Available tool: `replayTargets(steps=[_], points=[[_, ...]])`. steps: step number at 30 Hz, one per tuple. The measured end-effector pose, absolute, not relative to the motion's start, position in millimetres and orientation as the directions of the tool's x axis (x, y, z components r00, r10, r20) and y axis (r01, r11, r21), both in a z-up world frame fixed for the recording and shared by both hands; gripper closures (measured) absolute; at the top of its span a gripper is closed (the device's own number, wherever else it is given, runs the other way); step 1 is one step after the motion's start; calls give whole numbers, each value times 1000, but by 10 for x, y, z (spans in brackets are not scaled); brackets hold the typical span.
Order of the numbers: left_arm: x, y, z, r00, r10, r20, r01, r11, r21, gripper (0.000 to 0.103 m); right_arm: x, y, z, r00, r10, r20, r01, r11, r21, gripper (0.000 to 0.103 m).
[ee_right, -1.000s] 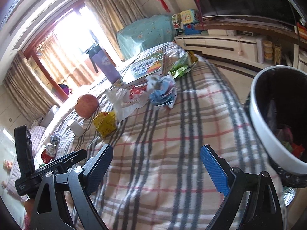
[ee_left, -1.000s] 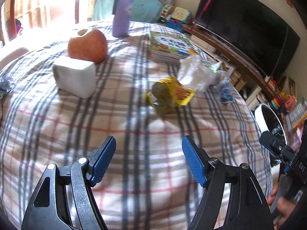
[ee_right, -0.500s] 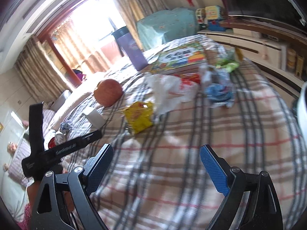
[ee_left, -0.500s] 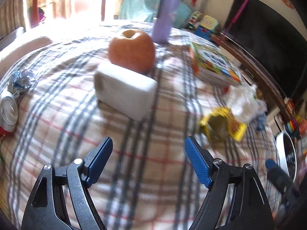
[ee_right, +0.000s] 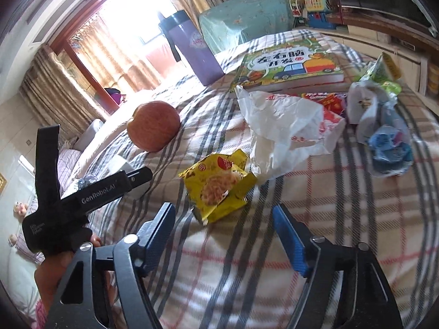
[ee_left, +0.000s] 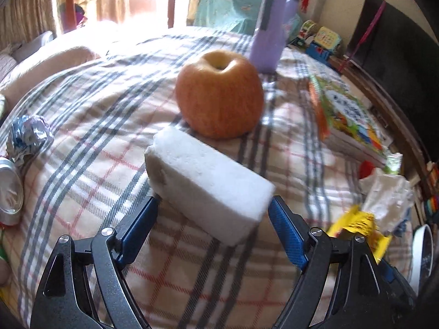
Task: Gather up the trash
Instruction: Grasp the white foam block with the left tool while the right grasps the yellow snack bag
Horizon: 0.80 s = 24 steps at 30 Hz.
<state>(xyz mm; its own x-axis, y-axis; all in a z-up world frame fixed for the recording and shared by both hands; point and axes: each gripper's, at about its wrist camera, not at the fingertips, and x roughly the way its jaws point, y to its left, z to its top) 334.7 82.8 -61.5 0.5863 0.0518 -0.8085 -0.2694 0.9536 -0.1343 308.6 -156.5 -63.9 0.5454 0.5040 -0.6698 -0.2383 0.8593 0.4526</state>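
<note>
Beside the apple: every place below is given relative to the apple [ee_left: 219,94], which stands on the checked cloth of the bench [ee_left: 82,126] and is no trash.
White foam block: the foam block [ee_left: 208,186] is laid just in front of the apple, nearly touching it, slantwise to the view.
Left hand-held gripper: the left hand-held gripper [ee_left: 212,227] is held wide, its jaws having just been opening further; the block's near end is bracketed between the blue pads, one corner looks to meet the right pad, yet no grip is taken. The width is judged to be set for the block's long side.
Yellow wrapper: the yellow snack wrapper [ee_right: 219,185] is seen to the right of the apple and nearer the camera, crumpled and torn open.
Right hand-held gripper: the right hand-held gripper [ee_right: 223,235] is lined up short of the wrapper, jaws apart and just narrowed, nothing between them; the narrowing is judged to suit so small a thing.
Other trash: a white plastic bag [ee_right: 277,126] and a blue-and-white crumpled wrapper [ee_right: 389,148] are left further right of the apple.
Kept things: the picture book [ee_right: 290,65] and purple flask [ee_right: 192,52] are set behind the apple, presumably to be left.
</note>
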Motion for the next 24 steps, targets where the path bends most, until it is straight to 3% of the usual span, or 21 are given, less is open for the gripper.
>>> replayTargets(steps=[3, 5, 8, 14, 24], points=[[3352, 864, -668, 589, 68, -805, -284, 950, -127, 19, 3128, -1561, -689, 544, 496, -677, -223, 863, 453, 60], [3329, 861, -670, 601, 82, -795, -279, 954, -113, 30, 3114, -1598, -712, 540, 498, -679, -216, 861, 460, 86], [3286, 857, -666, 614, 69, -786, -259, 959, -118, 40, 3076, -1652, -717, 547, 487, -681, -205, 867, 455, 96], [3070, 768, -609, 633, 30, -774, -209, 969, -134, 61, 2845, -1808, -658, 567, 480, -669, -207, 870, 448, 100], [2463, 199, -449, 662, -142, -736, 3, 982, -187, 64, 2425, -2134, -525, 615, 454, -645, -193, 880, 435, 103]])
